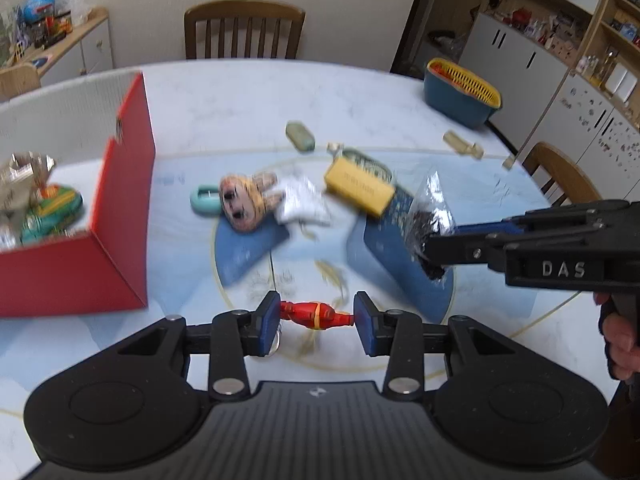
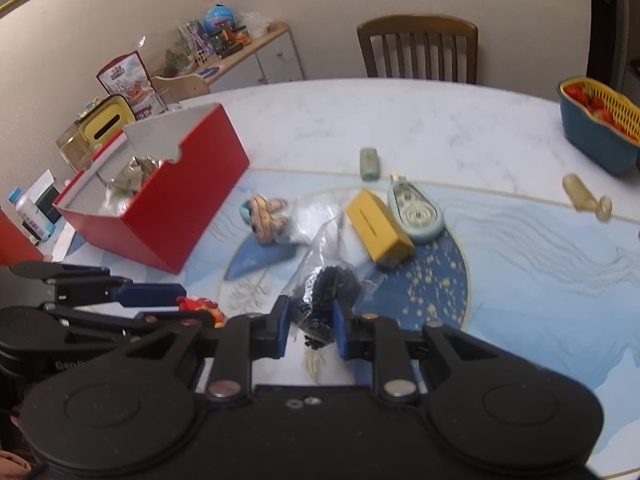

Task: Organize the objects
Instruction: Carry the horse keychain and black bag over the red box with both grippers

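Note:
My left gripper (image 1: 316,320) is shut on a small red and yellow toy figure (image 1: 316,315), which lies crosswise between the blue pads above the table. My right gripper (image 2: 308,328) is shut on a clear plastic bag of black pieces (image 2: 328,288), and the bag hangs from the pads. In the left wrist view the right gripper (image 1: 434,248) comes in from the right with the bag (image 1: 434,216). In the right wrist view the left gripper (image 2: 180,300) sits at the left with the toy (image 2: 200,305). An open red box (image 1: 120,220) (image 2: 180,208) stands at the left with wrappers and a green toy inside.
On the blue and white table mat (image 2: 520,260) lie a doll head (image 1: 244,204), a white packet (image 1: 302,200), a yellow box (image 1: 358,190), a teal tape dispenser (image 2: 416,212) and a green block (image 1: 300,136). A blue basket (image 1: 460,96) stands far right. Wooden chairs (image 1: 244,32) ring the table.

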`<state>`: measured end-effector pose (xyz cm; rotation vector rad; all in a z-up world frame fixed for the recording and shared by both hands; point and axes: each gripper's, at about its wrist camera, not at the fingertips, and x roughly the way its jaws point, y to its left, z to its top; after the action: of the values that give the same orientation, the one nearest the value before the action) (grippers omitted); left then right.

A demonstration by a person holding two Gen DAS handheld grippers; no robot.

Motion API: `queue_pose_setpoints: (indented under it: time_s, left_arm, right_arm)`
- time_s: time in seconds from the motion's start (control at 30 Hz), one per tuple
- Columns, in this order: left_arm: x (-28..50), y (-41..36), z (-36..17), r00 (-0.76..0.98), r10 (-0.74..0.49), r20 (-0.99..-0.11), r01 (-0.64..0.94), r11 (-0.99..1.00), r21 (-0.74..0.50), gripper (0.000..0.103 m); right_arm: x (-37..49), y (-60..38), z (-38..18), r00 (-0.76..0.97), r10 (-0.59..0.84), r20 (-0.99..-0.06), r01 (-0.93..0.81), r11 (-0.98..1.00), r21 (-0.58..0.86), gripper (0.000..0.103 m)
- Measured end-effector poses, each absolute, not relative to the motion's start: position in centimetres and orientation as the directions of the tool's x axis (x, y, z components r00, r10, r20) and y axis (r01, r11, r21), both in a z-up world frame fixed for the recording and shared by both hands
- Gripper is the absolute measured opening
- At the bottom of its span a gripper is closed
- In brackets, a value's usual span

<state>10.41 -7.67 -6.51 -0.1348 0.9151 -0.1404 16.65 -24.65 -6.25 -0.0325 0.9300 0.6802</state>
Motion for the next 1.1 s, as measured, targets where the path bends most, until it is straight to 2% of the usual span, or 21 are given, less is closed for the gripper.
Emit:
queue_pose_setpoints:
  time_s: [0.4, 0.87, 1.1]
  left_arm:
    - [12.4, -2.5, -0.8, 0.684, -0.172, -0.709, 0.077, 0.983, -0.164, 0.039]
    - [13.4, 8.5, 5.1, 0.784, -0.062, -0.618, -0.031, 0.99, -0.139, 0.039]
    - [13.9, 12.5, 3.8, 0.755, -0.032, -0.655, -0.053, 0.992, -0.11, 0.039]
  right_arm:
    - [17.4, -20.1, -1.9, 0.451, 0.564, -0.691, -0.595, 0.767, 0.238, 0.022]
    - [18.5, -9.5, 3.5, 0.446, 0.677, -0.586, -0.697, 0.673, 0.248, 0.022]
    - [19.5, -3.8, 2.1, 0.398, 0.679, -0.617, -0.711, 0.653, 0.26, 0.022]
